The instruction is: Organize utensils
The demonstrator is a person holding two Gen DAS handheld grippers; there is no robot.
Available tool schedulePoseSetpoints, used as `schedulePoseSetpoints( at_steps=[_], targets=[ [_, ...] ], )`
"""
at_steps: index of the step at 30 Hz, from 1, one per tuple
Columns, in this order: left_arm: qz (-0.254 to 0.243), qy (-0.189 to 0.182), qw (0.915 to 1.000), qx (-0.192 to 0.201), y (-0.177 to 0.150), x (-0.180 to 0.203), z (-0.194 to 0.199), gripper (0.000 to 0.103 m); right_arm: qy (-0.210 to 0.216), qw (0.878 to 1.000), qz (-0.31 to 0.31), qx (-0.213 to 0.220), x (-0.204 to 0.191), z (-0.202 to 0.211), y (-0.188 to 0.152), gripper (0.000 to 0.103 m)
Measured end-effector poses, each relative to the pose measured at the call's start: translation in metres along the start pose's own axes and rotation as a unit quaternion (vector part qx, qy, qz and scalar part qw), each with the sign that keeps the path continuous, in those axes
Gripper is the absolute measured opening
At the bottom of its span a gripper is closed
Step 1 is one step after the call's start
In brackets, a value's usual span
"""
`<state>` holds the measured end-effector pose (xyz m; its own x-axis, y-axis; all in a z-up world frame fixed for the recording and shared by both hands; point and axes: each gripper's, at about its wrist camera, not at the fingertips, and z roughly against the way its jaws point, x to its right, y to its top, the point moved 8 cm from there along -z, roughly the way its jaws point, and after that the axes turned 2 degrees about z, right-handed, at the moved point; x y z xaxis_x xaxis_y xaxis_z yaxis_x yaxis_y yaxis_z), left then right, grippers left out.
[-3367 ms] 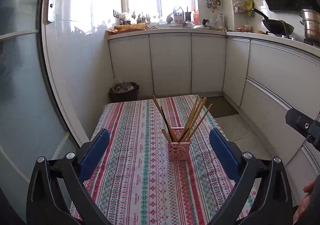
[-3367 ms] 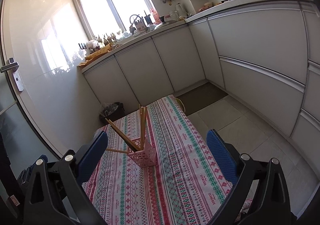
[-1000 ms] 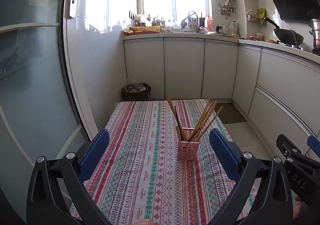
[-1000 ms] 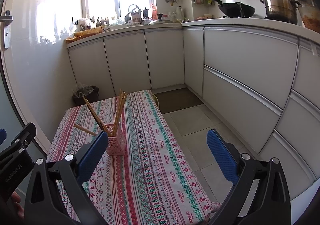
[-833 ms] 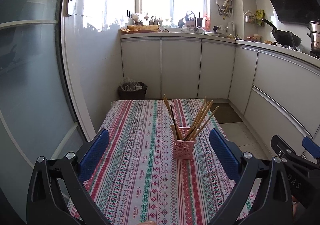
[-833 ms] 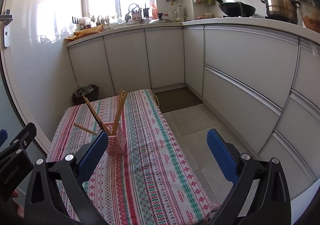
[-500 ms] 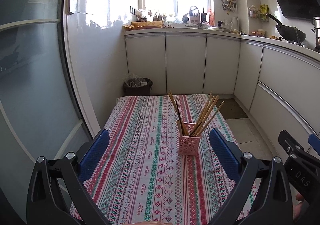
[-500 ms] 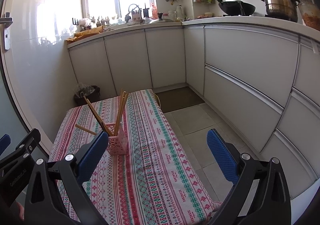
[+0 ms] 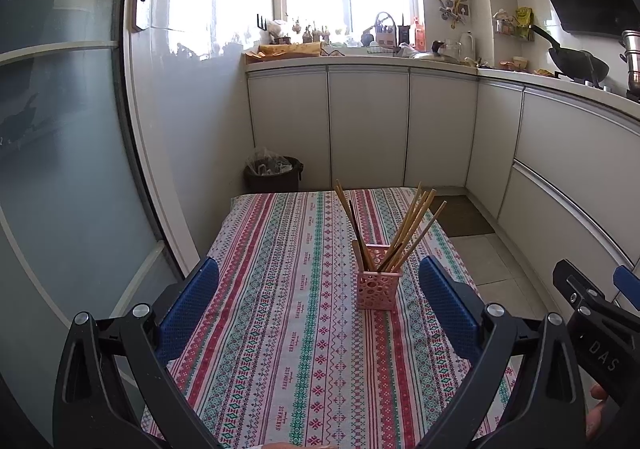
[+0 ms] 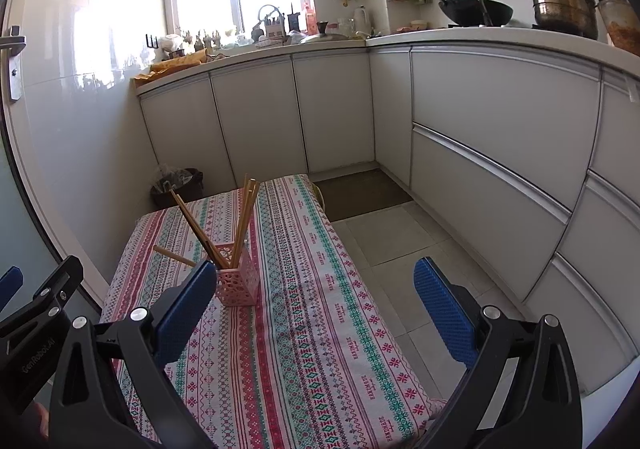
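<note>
On the striped tablecloth [image 9: 280,289], pink holder [image 9: 376,289] of chopsticks [image 9: 404,225]; both grippers [image 9: 318,305] [image 10: 316,301] wide apart, empty.

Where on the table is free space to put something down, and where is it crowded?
The striped tablecloth is bare to the left of the pink chopstick holder, up to the glass door side, and in front of it, between the open left gripper fingers. It is crowded only at the holder, where the chopsticks fan outward.

tablecloth [image 9: 304,257] — "HANDMADE" | right gripper [image 9: 600,337] body — "DAS" | left gripper [image 10: 36,333] body — "GenRobot.AI"
</note>
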<state>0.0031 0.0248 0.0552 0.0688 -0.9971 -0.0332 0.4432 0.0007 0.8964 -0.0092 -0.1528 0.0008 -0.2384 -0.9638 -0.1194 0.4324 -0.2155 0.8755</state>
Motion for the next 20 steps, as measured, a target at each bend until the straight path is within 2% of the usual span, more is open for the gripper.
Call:
schedulePoseSetpoints(
  at_steps=[12,20],
  targets=[
    [-0.013,-0.016,0.9987,0.046,0.011,0.007,0.017,0.096,-0.003,1.0,-0.005,0.002,0.003,0.001,-0.001,0.096],
    [-0.011,-0.023,0.9992,0.032,0.007,0.01,0.015,0.096,-0.001,1.0,-0.005,0.003,0.004,0.002,0.0,0.096]
  ],
)
